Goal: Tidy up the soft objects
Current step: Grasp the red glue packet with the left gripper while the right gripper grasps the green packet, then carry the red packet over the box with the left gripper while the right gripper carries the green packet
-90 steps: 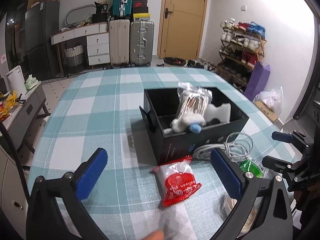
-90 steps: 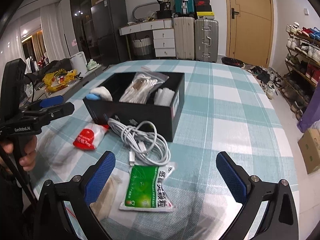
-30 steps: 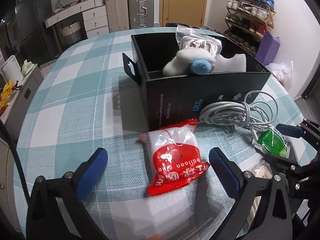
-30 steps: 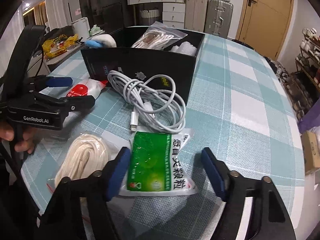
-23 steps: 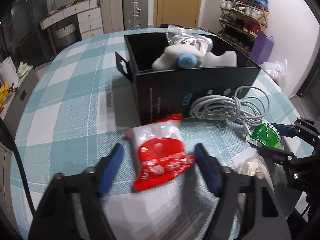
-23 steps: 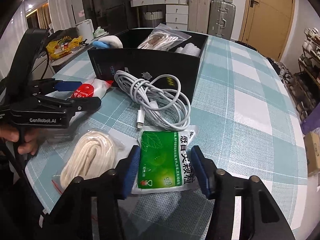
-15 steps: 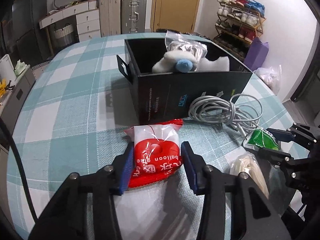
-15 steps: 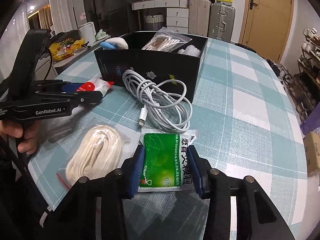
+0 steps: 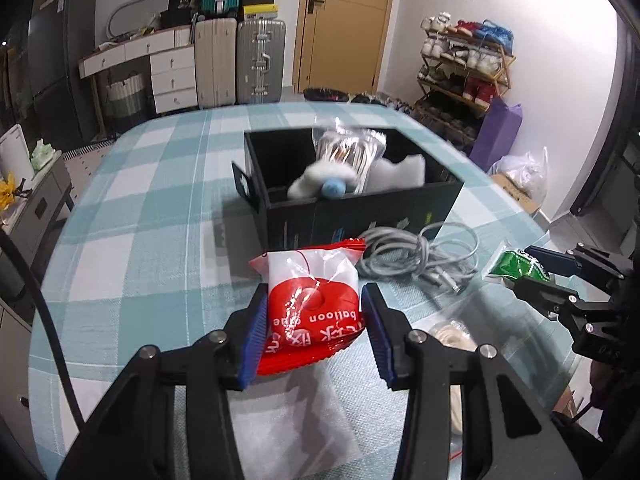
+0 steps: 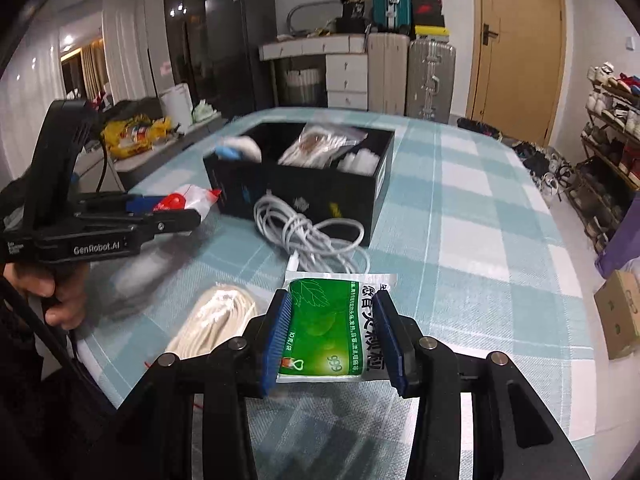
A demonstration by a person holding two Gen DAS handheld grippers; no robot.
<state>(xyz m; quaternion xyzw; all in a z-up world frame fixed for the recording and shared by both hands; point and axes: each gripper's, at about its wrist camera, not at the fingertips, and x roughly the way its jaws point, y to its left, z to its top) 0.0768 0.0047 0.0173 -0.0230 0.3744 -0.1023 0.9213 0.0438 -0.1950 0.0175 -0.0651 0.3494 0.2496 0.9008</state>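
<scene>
The left gripper is squeezing a crinkly red-and-white pouch between its ribbed blue pads, the glossy plastic puffing up ahead of the fingertips. The right gripper is pinching a flat green sachet in the same way, its white sealed edge sticking forward past the pads. Just ahead of both tools a tangled white cable is lying in loose loops against the front wall of a black box. The box, rigid and rectangular, is holding a fluffy white toy with a blue ball, a clear bag and white foam. Left of the right gripper a coil of cream rope in clear wrap is resting on the teal checked tablecloth, which is covering the table under everything.
</scene>
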